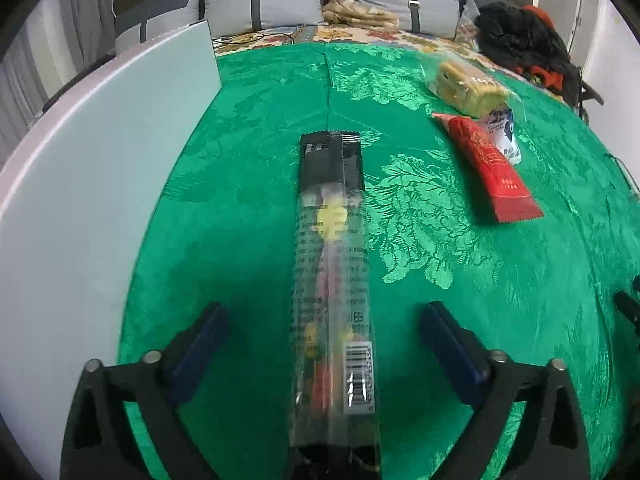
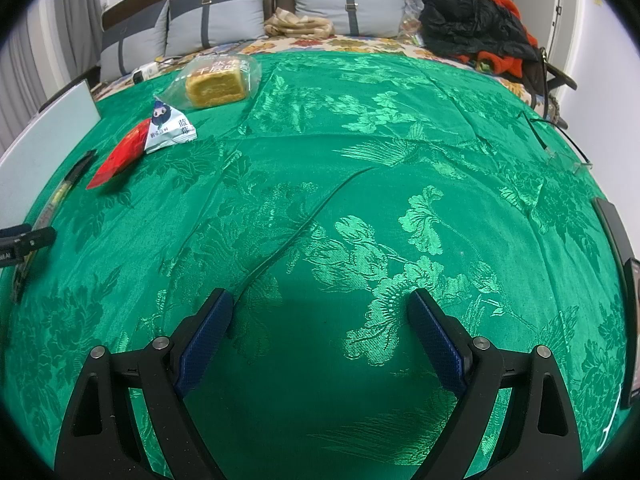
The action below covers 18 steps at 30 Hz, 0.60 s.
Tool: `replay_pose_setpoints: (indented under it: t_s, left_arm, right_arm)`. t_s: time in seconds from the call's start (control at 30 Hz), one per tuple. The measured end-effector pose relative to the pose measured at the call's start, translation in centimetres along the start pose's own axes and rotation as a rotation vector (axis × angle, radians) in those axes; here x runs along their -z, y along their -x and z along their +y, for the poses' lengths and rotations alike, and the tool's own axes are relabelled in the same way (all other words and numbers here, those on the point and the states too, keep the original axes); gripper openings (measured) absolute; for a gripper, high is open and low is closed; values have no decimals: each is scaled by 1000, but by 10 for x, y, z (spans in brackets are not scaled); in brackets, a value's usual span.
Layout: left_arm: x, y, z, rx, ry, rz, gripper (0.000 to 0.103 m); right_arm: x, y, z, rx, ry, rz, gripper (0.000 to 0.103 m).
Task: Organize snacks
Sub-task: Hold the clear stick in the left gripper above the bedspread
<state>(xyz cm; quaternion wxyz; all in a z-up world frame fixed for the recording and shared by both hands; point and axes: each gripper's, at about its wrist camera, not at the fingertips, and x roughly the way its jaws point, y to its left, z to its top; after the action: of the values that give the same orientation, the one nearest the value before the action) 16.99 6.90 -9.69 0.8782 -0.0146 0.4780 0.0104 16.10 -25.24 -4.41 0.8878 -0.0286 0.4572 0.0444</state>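
A long clear snack packet [image 1: 332,264] with black ends lies on the green cloth, running lengthwise between the fingers of my left gripper [image 1: 324,320]. The jaws stand wide apart and neither blue pad touches the packet. To the right lie a red packet [image 1: 496,172], a white-and-blue pouch [image 1: 506,128] and a cake in a clear bag [image 1: 468,86]. The right wrist view shows these at the far left: red packet [image 2: 120,158], pouch [image 2: 168,130], cake [image 2: 216,82]. My right gripper [image 2: 320,308] hangs open over bare cloth with nothing between its fingers.
A white flat board [image 1: 80,160] borders the cloth on the left. Eyeglasses [image 2: 560,148] and a dark flat device [image 2: 628,280] lie at the cloth's right edge. Grey pillows [image 2: 216,16] and a heap of dark clothes [image 2: 472,24] sit behind.
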Motion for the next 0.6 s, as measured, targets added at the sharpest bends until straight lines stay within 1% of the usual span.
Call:
replay_pose_setpoints:
  t_s: [0.03,0.13,0.6]
  left_arm:
    - [1,-1,2,-5,3,-10,103]
    - [6,1,3,-7,10,-50,103]
    - [3,-1,2,-9,10,-50,103]
  right_arm:
    - [0,0,0,0,0,0,92]
    - [0,0,0,0,0,0,92]
    - [0,0,0,0,1,-2,92]
